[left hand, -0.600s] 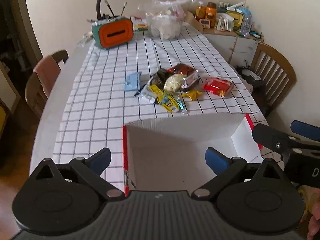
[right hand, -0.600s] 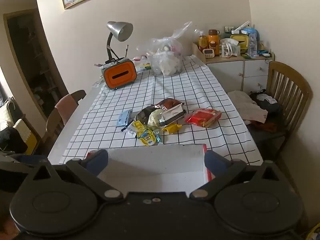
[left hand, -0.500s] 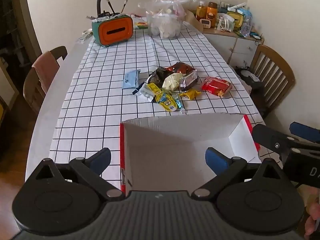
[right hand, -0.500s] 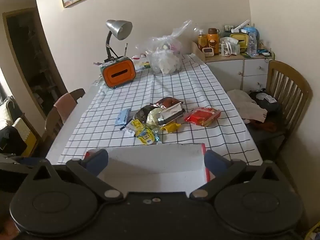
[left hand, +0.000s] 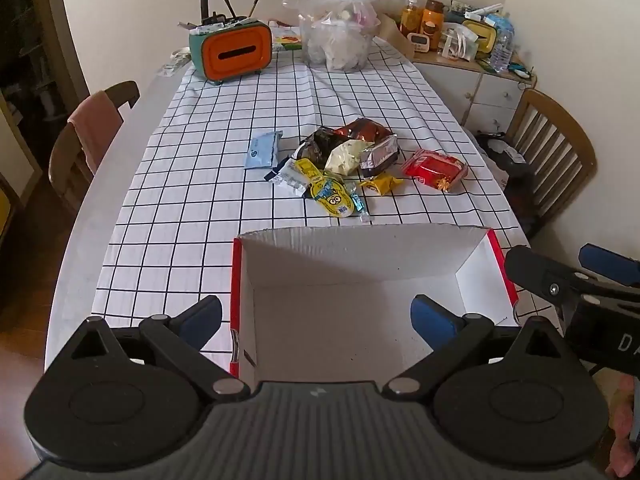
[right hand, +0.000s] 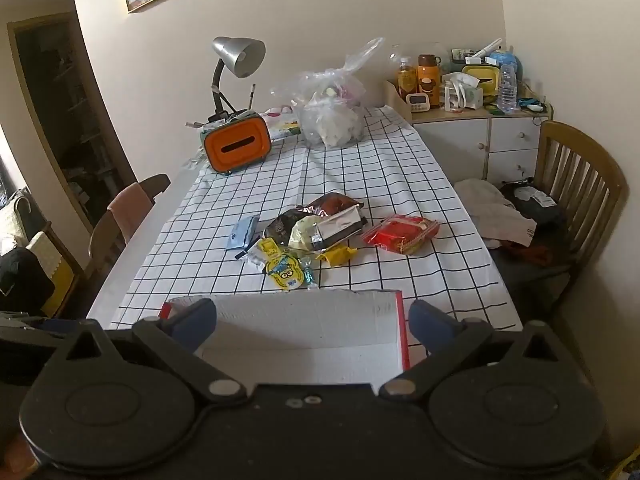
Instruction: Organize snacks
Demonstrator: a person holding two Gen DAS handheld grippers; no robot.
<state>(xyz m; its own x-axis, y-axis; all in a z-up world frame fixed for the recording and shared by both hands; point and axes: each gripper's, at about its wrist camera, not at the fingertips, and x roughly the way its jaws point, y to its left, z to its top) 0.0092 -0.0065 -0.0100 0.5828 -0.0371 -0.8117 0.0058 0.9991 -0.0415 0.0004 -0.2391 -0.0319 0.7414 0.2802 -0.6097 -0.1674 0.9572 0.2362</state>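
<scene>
A pile of snack packets (left hand: pixel 344 156) (right hand: pixel 316 228) lies mid-table on the checked cloth, with a red packet (left hand: pixel 434 170) (right hand: pixel 400 234) to its right and a pale blue packet (left hand: pixel 262 150) (right hand: pixel 242 232) to its left. Nearer me stands an open white box with red sides (left hand: pixel 360 256) (right hand: pixel 304 316), nothing inside it. My left gripper (left hand: pixel 316 318) hangs open over the box's near part. My right gripper (right hand: pixel 312 320) is open too, held above the box's near edge; it also shows at the right edge of the left wrist view (left hand: pixel 568 276).
At the far end stand an orange-and-teal tissue holder (left hand: pixel 232 54), a desk lamp (right hand: pixel 238 56) and a clear plastic bag (left hand: pixel 340 36). Wooden chairs (right hand: pixel 576 184) (left hand: pixel 92 136) flank the table. A cluttered cabinet (right hand: pixel 480 128) sits at the back right.
The left wrist view has tilted slightly, so the box and the snacks sit a little lower in frame and more of the box's floor shows. Both grippers stay open.
</scene>
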